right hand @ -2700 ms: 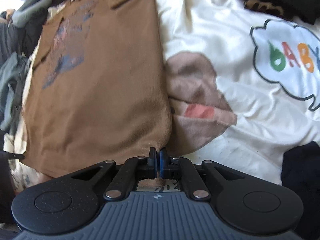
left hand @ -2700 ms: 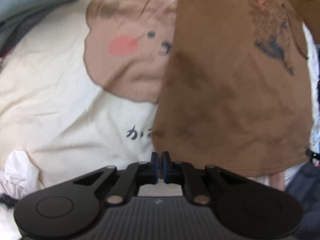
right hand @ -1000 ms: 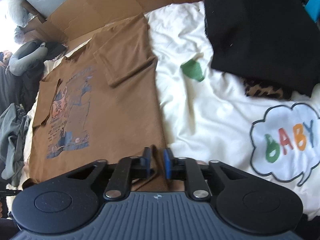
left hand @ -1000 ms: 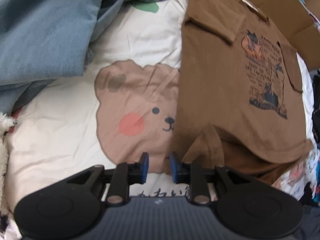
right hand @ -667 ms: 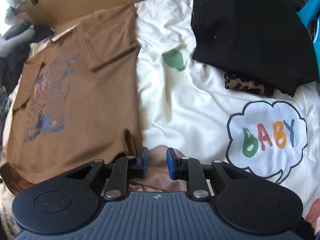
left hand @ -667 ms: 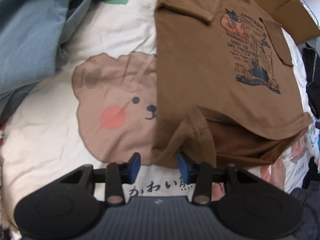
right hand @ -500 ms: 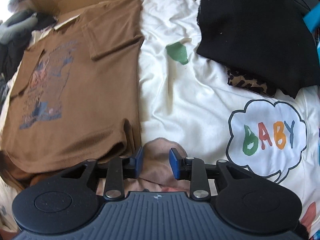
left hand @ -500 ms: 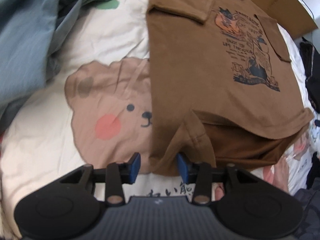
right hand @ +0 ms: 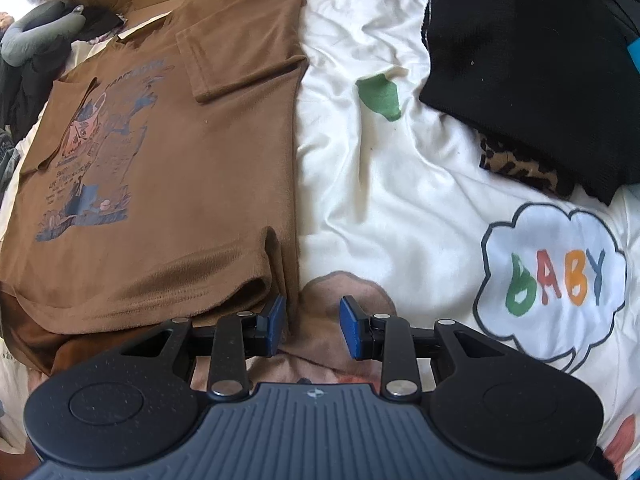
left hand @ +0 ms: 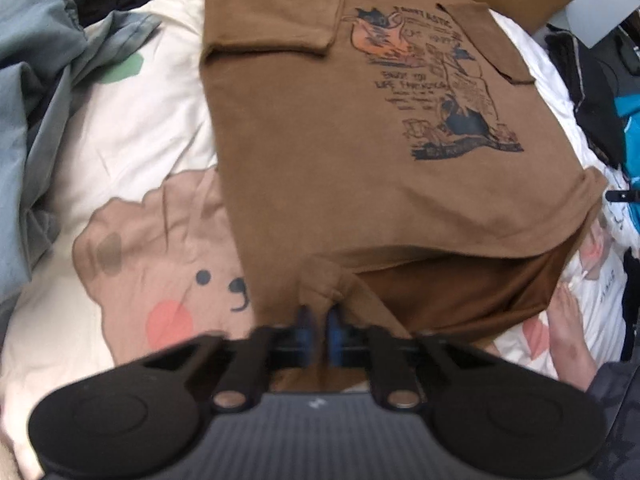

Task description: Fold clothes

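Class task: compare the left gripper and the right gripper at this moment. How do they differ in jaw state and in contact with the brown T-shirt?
The left gripper has its jaws nearly closed, pinching a fold at the hem of the brown T-shirt. The right gripper has its jaws wide open, gripping nothing, beside the shirt's hem corner. Both sit low at the hem end.

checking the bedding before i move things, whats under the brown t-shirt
The brown t-shirt lies on a cream bedspread; its edge covers part of the printed bear face. The rest beneath it is hidden.
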Motion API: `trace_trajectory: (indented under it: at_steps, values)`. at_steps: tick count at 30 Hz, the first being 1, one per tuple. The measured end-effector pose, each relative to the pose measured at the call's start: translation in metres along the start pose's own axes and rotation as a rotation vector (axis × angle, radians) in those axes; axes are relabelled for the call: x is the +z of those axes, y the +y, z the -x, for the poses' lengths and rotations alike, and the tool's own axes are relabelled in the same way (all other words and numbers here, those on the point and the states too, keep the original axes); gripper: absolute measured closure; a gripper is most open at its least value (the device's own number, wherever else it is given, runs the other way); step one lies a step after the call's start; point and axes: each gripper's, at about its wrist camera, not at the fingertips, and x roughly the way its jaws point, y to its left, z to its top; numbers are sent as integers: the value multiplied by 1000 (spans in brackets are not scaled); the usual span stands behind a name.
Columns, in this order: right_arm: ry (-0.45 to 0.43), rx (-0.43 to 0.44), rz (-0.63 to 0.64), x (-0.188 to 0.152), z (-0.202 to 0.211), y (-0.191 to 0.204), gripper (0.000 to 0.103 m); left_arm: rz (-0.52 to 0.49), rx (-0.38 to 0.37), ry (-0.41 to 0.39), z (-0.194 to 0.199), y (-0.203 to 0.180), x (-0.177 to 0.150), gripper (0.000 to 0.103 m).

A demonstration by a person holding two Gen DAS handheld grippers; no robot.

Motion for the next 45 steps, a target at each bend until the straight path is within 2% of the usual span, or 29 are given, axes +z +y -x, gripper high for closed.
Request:
trace_trajectory:
  at_steps: [4,7,11,15,19,24,41,42,43,45]
  values:
    - [-16,-25,30,5,2,-1,64,70,20,-43,8,16,-3,100]
    - [-13,-33,55,7,1,-2,64,142,16,-56,9,30,-6,100]
    - [6,-24,113,3,-5,5,64,185,20,-57,8,38,-9,100]
    - [4,7,146,4,-8,15,64,187,27,-52,7,36,-8,100]
    - [-24,20,154,11,-11,23,59,195,31,-51,6,35,-7,100]
    - [-26,42,190,22,-25,34,59,244,19,-62,8,40,-7,100]
    - [-61,82,352,41,-51,68,60,245,25,-44,4,37,-13,99]
    - [-58,84,365,40,-52,70,70,244,25,-47,5,36,-13,99]
    - [-59,88,370,39,-52,70,85,243,25,-50,6,36,-14,99]
    - [-65,93,372,38,-51,71,96,247,30,-58,9,37,-14,99]
